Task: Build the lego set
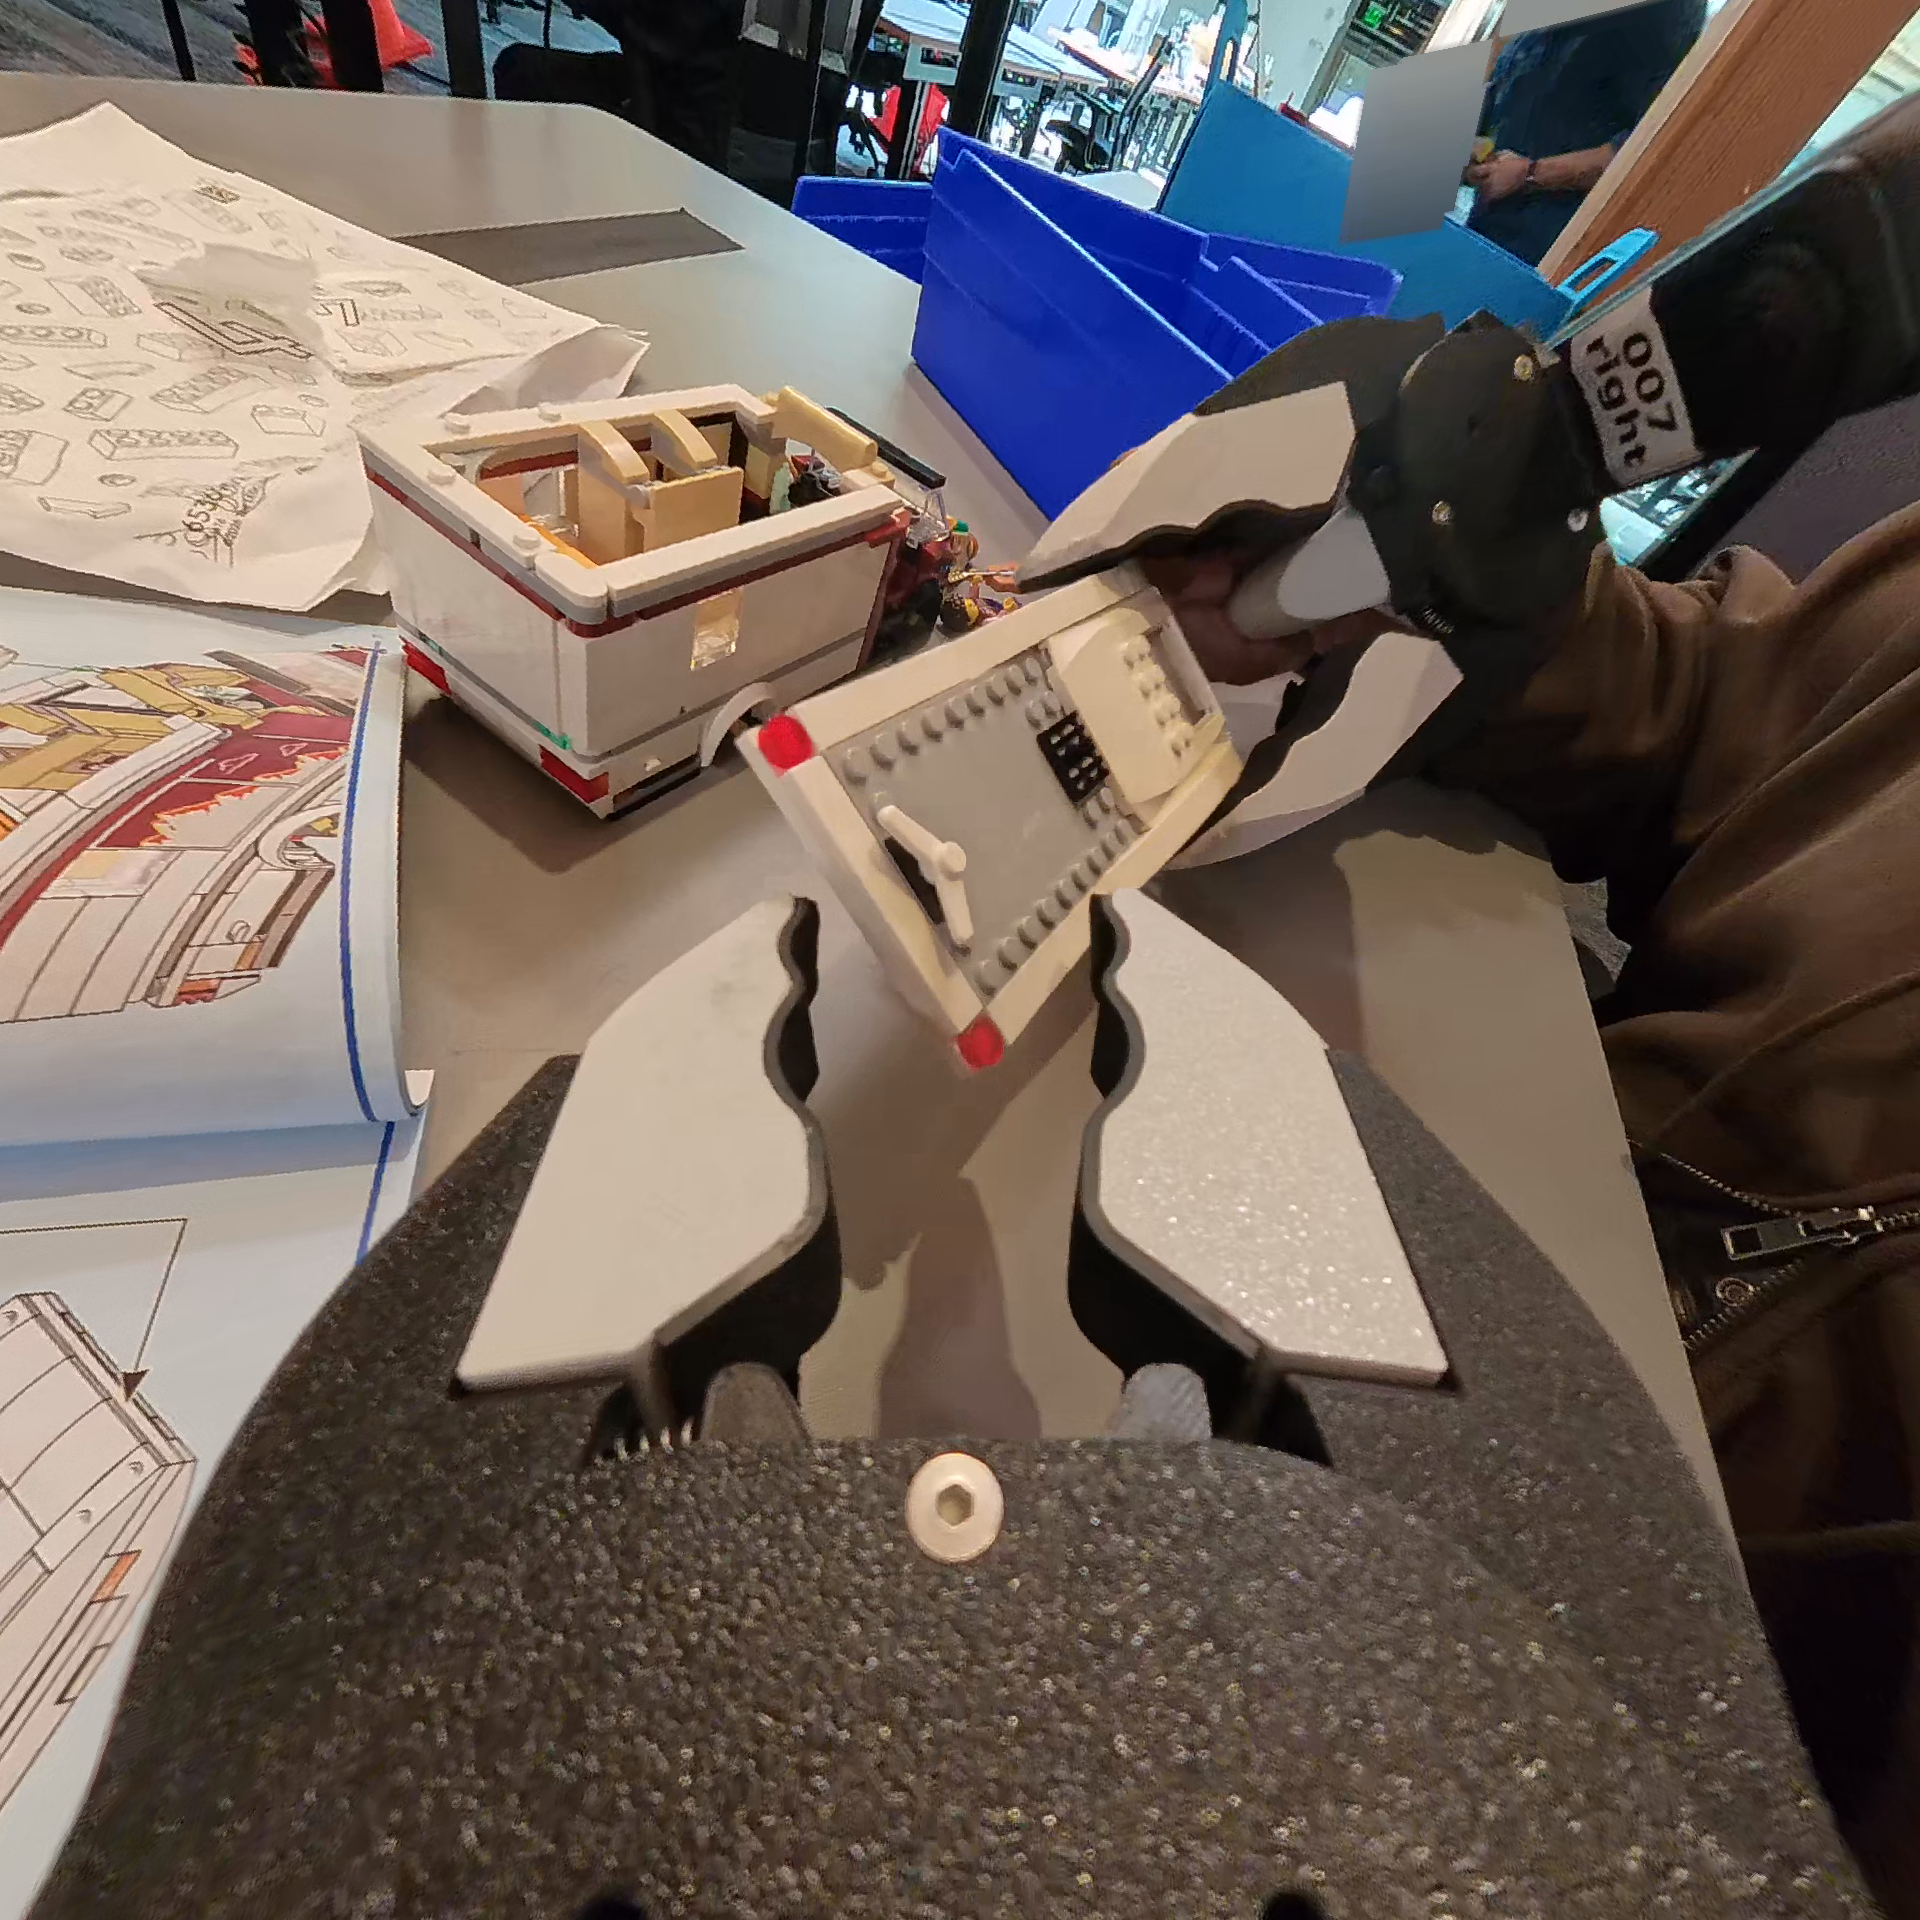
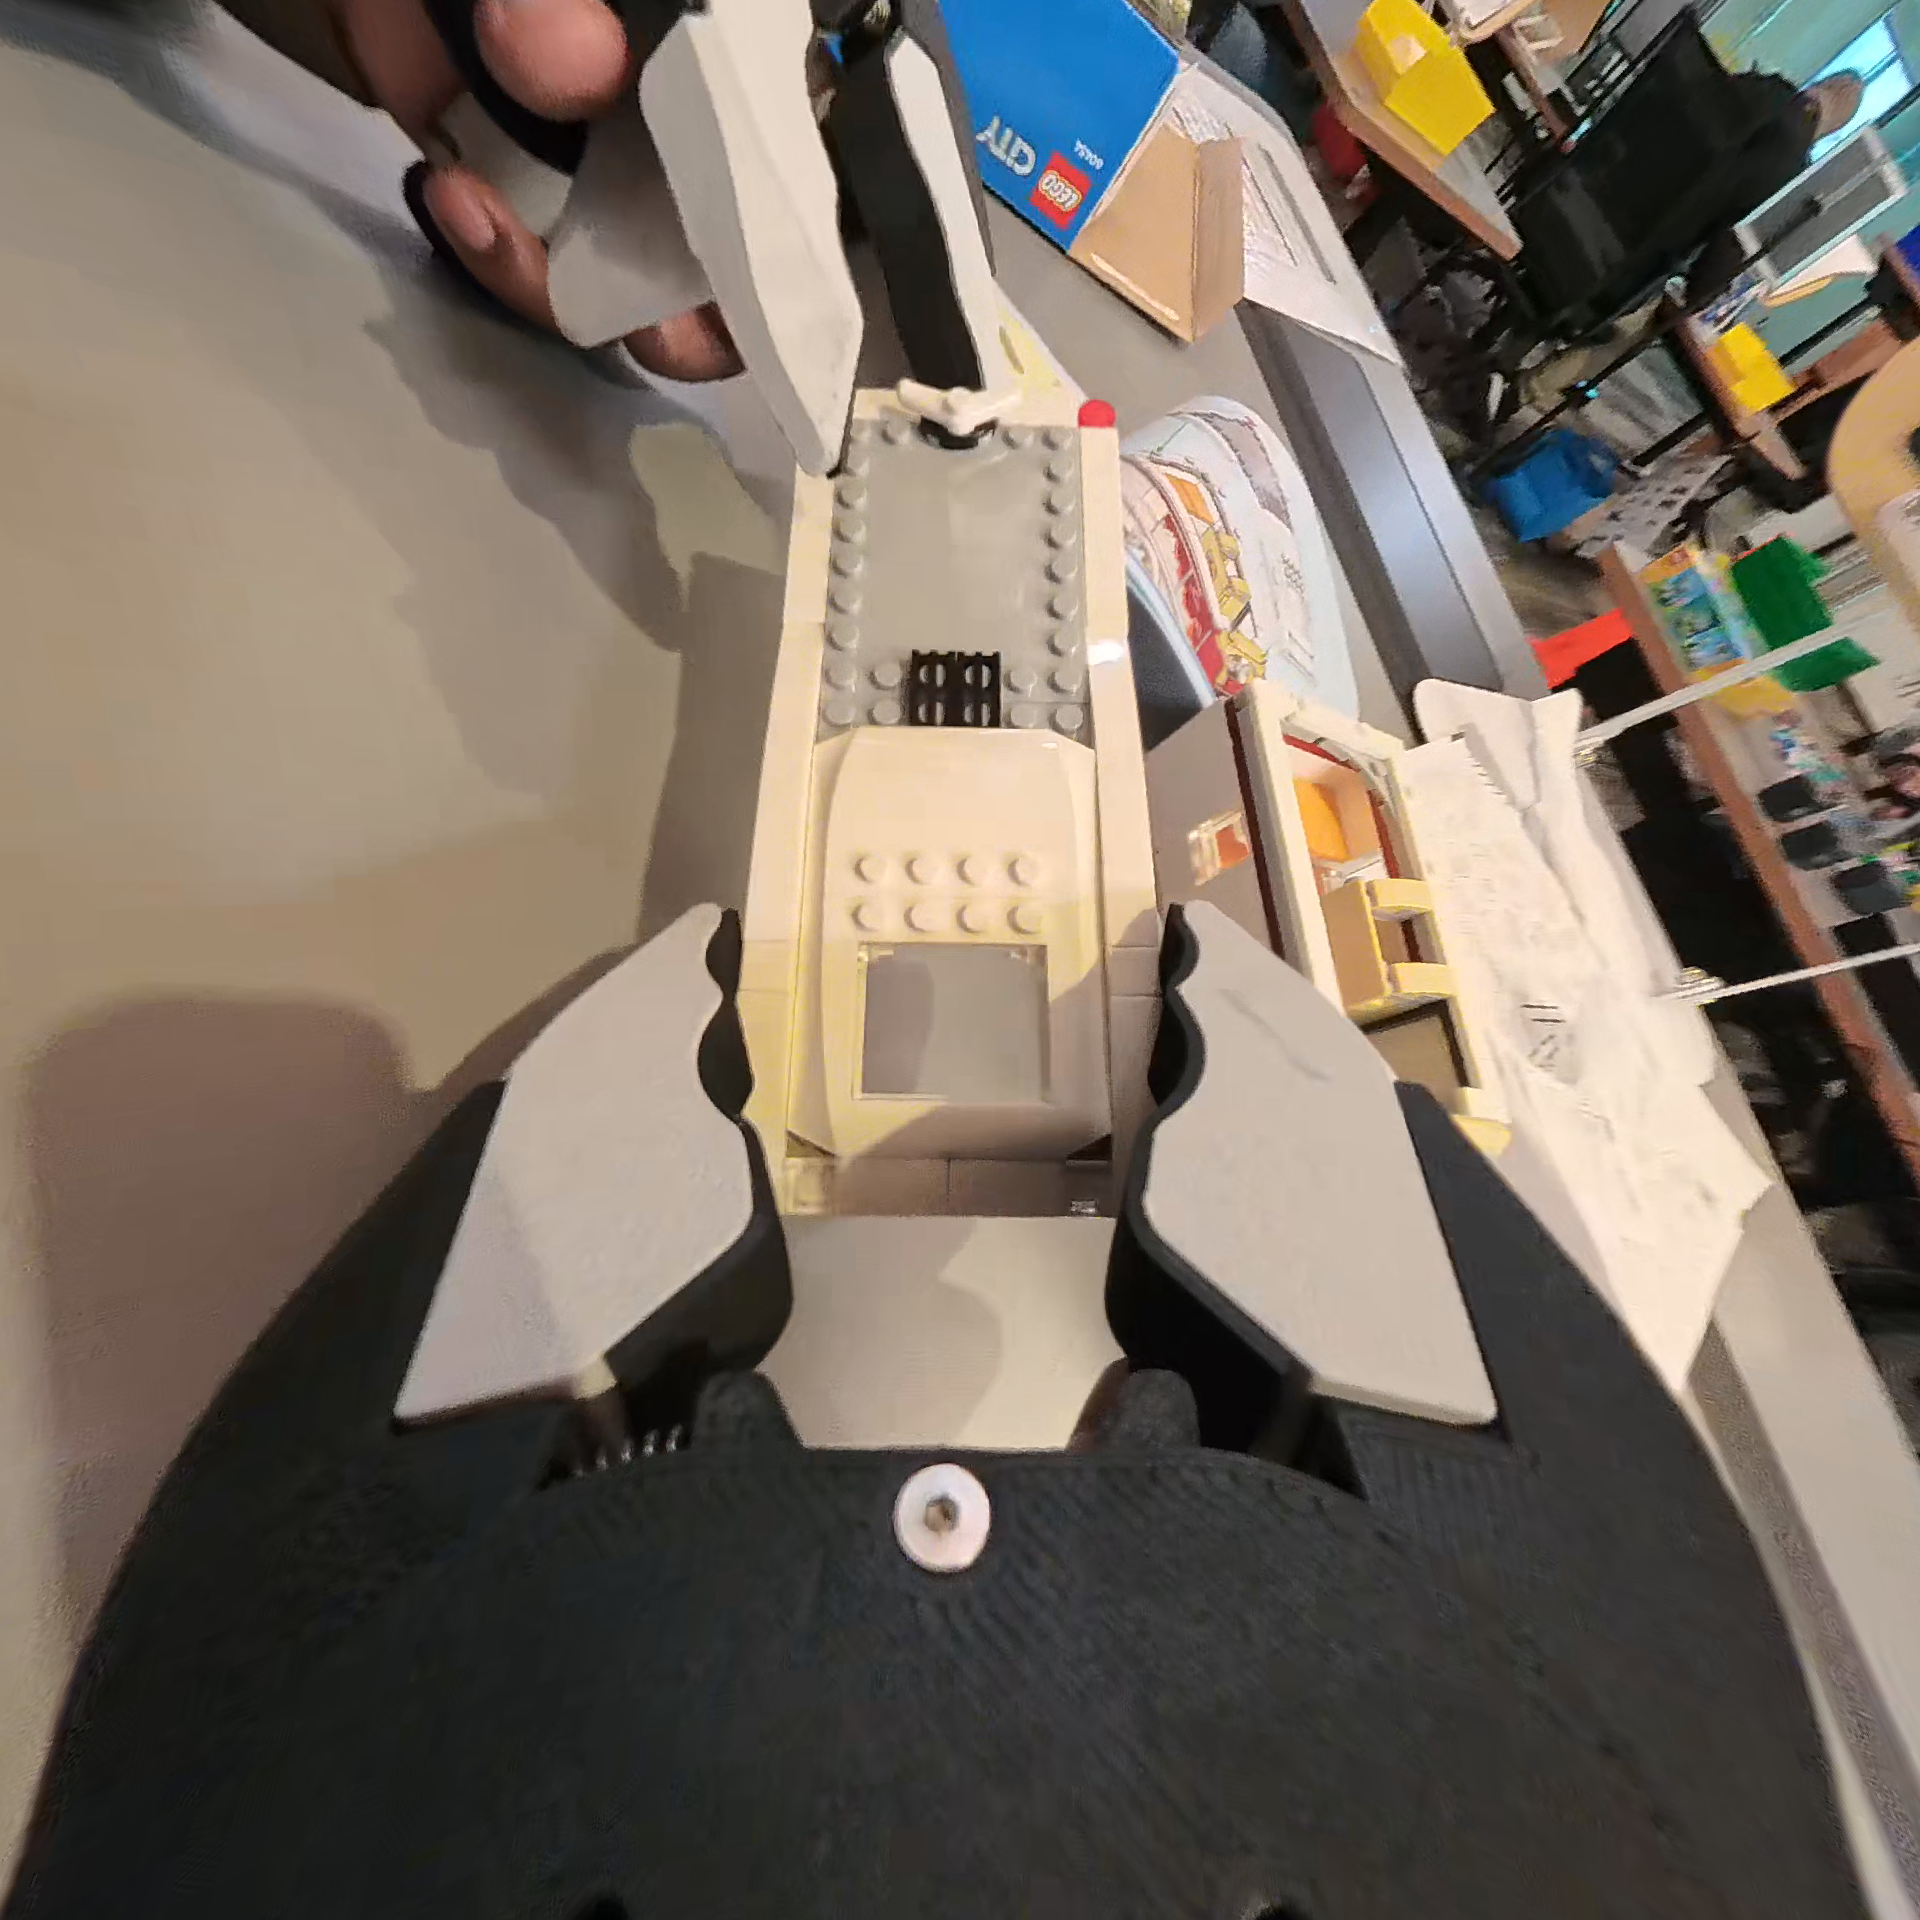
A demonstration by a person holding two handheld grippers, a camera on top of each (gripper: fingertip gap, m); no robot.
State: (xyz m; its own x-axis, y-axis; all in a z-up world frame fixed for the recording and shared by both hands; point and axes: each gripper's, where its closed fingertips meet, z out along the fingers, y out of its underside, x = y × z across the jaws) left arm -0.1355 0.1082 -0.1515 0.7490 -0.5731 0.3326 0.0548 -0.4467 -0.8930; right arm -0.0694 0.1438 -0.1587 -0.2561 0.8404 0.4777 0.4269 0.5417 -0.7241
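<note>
My right gripper (image 2: 945, 956) is shut on a white and grey brick-built roof panel (image 2: 956, 582), with both pads pressed on its long edges. In the left wrist view this gripper (image 1: 1132, 696) holds the panel (image 1: 997, 821) tilted in the air above the table. My left gripper (image 1: 951, 925) is open. The panel's near corner, with a red stud (image 1: 979, 1042), sits between its fingertips, and the left finger stands clear of it. A white brick-built vehicle body (image 1: 623, 582) with an open top stands on the table behind.
An open instruction booklet (image 1: 187, 831) and a printed paper bag (image 1: 208, 364) lie at the left. Blue bins (image 1: 1091, 312) stand at the back. A brown sleeve (image 1: 1714, 831) fills the right. A blue box (image 2: 1060, 104) lies beyond the left gripper (image 2: 894, 405). My hands' fingertips stand some 9 cm from each other.
</note>
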